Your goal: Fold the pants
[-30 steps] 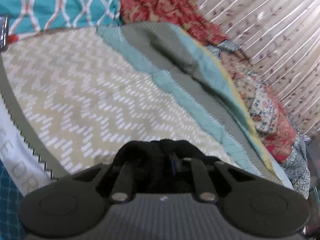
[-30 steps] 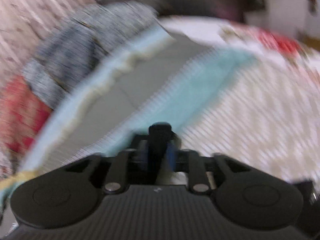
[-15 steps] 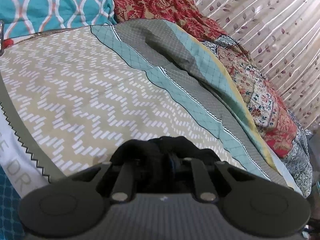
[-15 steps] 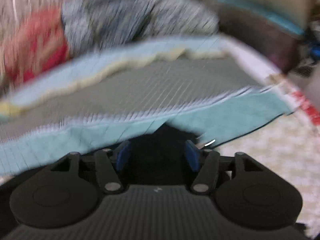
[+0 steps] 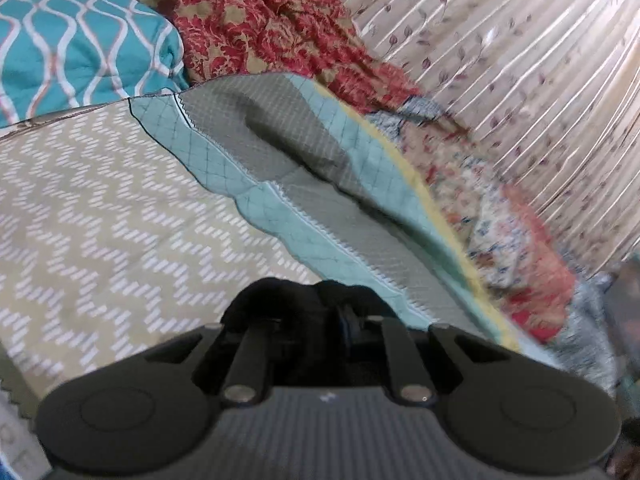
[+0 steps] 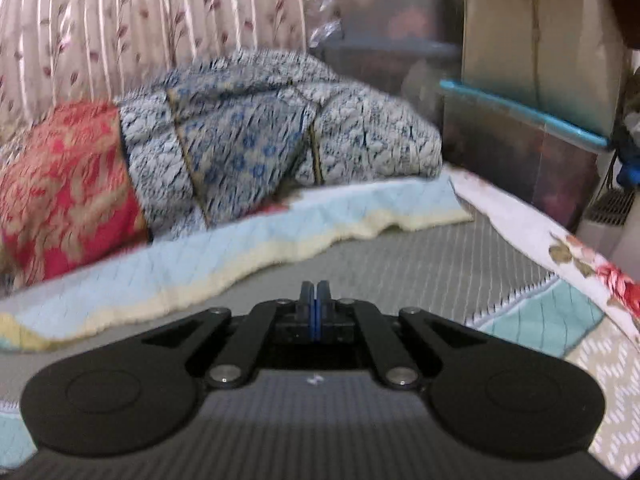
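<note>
The black pants (image 5: 280, 300) are bunching between the nearly closed jaws of the left gripper (image 5: 344, 320), being held just above the zigzag bedspread (image 5: 100, 220) presumably for a fold, while the right gripper (image 6: 315, 308) is sitting clamped on nothing beyond the grey quilt (image 6: 400, 256).

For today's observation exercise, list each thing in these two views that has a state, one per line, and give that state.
left gripper: shut on black pants, fingers mostly hidden by the cloth
black pants: bunched up, held
right gripper: shut, nothing between its fingers
quilt: spread flat on the bed
blue patterned blanket: folded, piled by the curtain
</note>
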The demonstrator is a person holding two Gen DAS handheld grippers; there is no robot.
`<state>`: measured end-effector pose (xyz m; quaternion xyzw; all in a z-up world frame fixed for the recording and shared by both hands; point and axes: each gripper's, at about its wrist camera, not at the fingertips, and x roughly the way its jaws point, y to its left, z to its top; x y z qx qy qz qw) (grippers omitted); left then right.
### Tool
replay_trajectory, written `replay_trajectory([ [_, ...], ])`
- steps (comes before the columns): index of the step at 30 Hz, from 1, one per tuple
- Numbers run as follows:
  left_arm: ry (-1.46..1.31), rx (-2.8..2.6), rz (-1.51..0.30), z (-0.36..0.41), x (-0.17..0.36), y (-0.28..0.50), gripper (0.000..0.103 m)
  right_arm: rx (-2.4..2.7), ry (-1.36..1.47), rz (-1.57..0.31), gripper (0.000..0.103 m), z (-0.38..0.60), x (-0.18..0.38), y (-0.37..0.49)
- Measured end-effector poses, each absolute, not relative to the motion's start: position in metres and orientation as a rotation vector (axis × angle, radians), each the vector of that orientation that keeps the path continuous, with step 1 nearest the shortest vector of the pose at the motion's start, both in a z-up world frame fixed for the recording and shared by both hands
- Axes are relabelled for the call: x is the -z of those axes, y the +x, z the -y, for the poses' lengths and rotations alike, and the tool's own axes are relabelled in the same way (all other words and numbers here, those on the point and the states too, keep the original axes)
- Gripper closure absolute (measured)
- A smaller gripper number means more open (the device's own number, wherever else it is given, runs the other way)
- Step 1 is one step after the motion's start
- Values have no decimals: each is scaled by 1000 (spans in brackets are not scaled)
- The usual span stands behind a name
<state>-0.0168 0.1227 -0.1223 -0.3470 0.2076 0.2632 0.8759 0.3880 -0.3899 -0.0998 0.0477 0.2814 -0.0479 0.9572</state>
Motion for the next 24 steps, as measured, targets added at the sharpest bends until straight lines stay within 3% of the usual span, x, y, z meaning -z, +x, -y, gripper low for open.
replay_trajectory([
  [1,-698,-556,-479,-123,132,-7,90,104,90,-596,98,387,113,397],
  [2,-676,-568,-546,-123,146,3,86,111,73,-649,90,389,128,407],
  [4,-666,-614,-657,-126,171,16,86,105,34,-852,65,382,159,419],
  [6,-653,-611,-632,-122,167,13,84,99,51,-853,66,384,166,402],
  [8,-668,-605,-629,-119,156,7,59,72,85,-790,63,391,155,377],
  [9,-666,-617,-621,-117,147,0,54,53,115,-768,63,396,147,362],
  [12,-606,-597,-577,-106,118,-27,52,-91,247,-749,63,418,125,316],
  [14,-591,-560,-554,-98,104,-52,41,-255,315,-759,55,424,118,280],
  [17,-605,-495,-548,-81,96,-90,37,-433,303,-817,46,420,125,235],
  [21,-558,-446,-653,-44,112,-123,37,-330,154,-990,44,410,170,219],
  [24,-400,-530,-780,-20,123,-129,44,-250,65,-952,46,401,163,207],
])
